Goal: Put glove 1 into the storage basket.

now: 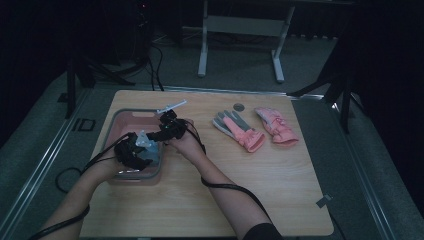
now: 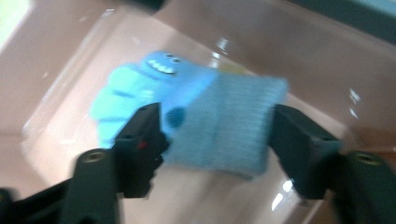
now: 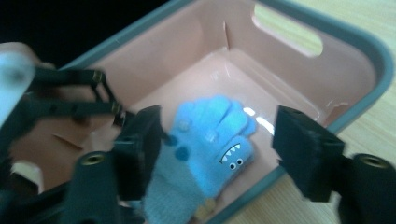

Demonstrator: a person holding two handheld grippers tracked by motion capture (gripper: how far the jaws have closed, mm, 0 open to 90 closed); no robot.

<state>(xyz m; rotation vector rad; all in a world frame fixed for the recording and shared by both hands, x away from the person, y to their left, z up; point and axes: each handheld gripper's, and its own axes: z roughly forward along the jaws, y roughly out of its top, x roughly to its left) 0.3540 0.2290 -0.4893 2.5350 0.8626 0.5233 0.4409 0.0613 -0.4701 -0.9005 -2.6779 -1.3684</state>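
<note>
Blue knit glove (image 3: 205, 149), child-size, monster face with teeth and eyes on the back, grey-blue ribbed cuff. Location: lying inside the pink basin (image 1: 121, 122), on its floor.

Pink basin: grey-rimmed, slot handle in the end wall; the landmark for all entries below.

Left gripper (image 2: 217, 135): over the basin, jaws spread wide to either side of the glove's cuff; whether the pads touch the fabric cannot be told.

Right gripper (image 3: 217, 140): over the basin, beside the left one, jaws wide apart, glove lying loose between them.

Pair of pink and grey gloves (image 1: 255, 128): on the wooden table (image 1: 240, 210), well to the right of the basin.
</note>
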